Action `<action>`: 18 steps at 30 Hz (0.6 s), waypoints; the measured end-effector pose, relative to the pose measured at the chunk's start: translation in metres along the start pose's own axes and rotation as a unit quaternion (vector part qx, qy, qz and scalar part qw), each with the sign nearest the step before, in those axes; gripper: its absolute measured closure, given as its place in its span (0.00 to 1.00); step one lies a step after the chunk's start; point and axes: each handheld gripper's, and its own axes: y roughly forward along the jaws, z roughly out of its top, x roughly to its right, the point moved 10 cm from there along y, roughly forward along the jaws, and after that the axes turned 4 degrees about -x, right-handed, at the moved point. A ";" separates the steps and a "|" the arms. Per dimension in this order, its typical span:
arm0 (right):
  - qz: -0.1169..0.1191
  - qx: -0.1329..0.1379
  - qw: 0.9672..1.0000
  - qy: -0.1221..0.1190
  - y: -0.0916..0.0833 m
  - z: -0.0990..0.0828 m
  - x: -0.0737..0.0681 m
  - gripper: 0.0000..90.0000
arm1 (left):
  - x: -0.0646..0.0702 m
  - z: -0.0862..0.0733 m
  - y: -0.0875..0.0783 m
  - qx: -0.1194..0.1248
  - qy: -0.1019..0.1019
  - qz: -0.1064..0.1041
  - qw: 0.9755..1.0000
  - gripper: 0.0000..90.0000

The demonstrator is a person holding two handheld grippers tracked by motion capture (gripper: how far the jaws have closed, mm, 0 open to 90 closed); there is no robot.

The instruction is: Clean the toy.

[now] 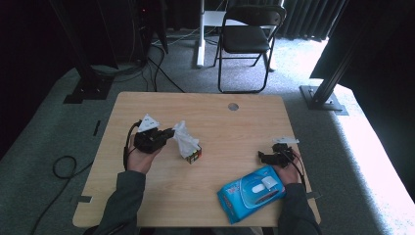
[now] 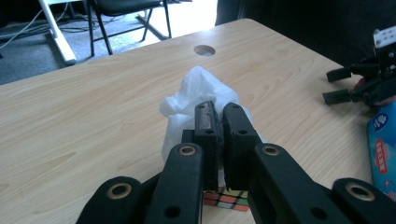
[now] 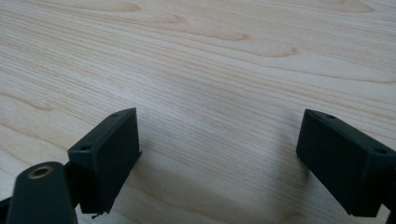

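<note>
My left gripper [image 1: 171, 133] [image 2: 218, 109] is shut on a crumpled white wipe [image 1: 185, 139] [image 2: 198, 86], pinched between its black jaws. The wipe hangs just over a Rubik's cube [image 1: 194, 156] [image 2: 226, 199] lying on the wooden table [image 1: 220, 122]; whether it touches the cube is unclear. My right gripper [image 1: 263, 157] [image 3: 219, 135] [image 2: 332, 85] rests open at the table's right side, jaws wide with bare wood [image 3: 210, 70] between them. A blue pack of wet wipes [image 1: 252, 192] [image 2: 384, 140] lies just in front of the right hand.
A round cable hole [image 1: 233, 106] [image 2: 204, 50] sits near the table's far edge. Beyond the table stand a black folding chair [image 1: 247, 39] and a white desk leg [image 1: 200, 34]. Cables trail on the carpet at the left.
</note>
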 end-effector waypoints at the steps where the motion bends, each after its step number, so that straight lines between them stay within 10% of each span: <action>1: 0.000 0.000 1.000 0.000 0.000 0.000 0.000 0.14 | -0.002 0.001 -0.002 0.004 -0.003 0.002 1.000 0.96; 8: 0.000 0.000 1.000 0.000 0.000 0.000 0.000 0.14 | -0.006 0.004 -0.005 0.005 -0.002 0.010 1.000 0.96; 18: -0.001 0.000 1.000 0.002 0.000 0.000 0.000 0.15 | 0.012 -0.012 0.031 -0.046 0.024 0.000 0.999 0.95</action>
